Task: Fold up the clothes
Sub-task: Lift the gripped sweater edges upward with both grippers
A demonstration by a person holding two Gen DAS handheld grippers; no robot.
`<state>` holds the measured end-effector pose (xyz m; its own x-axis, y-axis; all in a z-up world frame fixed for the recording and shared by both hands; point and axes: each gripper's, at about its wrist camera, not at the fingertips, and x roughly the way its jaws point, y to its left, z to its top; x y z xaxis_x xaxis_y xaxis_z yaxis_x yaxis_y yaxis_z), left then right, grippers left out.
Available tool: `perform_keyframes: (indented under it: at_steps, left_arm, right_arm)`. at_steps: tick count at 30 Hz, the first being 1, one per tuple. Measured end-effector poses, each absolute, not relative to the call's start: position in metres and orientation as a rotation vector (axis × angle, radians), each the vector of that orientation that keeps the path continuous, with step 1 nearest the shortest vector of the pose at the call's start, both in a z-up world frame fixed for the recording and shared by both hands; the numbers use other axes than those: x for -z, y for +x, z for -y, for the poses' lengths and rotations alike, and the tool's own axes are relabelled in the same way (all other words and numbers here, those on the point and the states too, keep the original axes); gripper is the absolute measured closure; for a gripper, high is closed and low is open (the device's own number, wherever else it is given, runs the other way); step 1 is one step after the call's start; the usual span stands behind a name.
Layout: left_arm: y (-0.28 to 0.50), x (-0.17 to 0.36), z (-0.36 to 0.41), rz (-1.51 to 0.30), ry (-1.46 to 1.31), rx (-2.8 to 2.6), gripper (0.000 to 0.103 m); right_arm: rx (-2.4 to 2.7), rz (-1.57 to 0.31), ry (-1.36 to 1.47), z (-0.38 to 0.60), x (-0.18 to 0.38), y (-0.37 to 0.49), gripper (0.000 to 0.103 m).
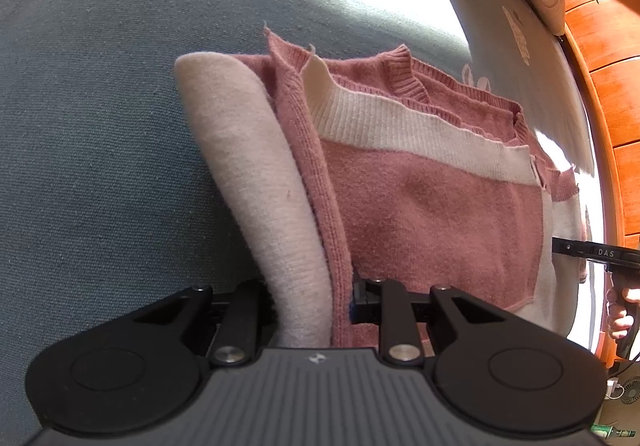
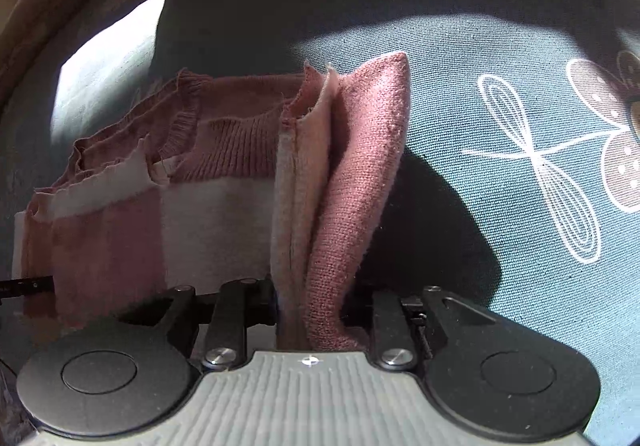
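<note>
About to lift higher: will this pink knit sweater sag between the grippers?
Probably: the sweater looks soft and floppy, drooping in folds from the left gripper. Its bunched layers in the right gripper may slip unevenly.

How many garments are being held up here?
1: a pink-and-cream sweater hanging above the bedspread, one edge in the left claw, the other in the right claw. Folds might hide another.

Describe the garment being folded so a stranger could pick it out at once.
Look at the blue-green bedspread with white flower drawings. Above it hangs a knitted sweater, pinched between the left gripper and right gripper. It is the only clothing, dusty pink with cream bands.
</note>
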<state>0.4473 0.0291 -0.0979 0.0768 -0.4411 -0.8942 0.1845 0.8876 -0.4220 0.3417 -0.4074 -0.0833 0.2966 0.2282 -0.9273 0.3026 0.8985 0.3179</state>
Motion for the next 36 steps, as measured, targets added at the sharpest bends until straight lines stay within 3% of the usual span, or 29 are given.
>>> perform_keyframes:
  at_steps: [18,36]
  left_arm:
    - [0.441,0.084,-0.007,-1.413,-0.1,0.382,0.084]
    - [0.433,0.024,0.008,-1.346,-0.084,0.432,0.085]
  right_arm:
    - [0.147,-1.237,0.426,0.387,0.078,0.337,0.076]
    - [0.058,-1.185,0.479,0.382,0.029,0.325,0.077]
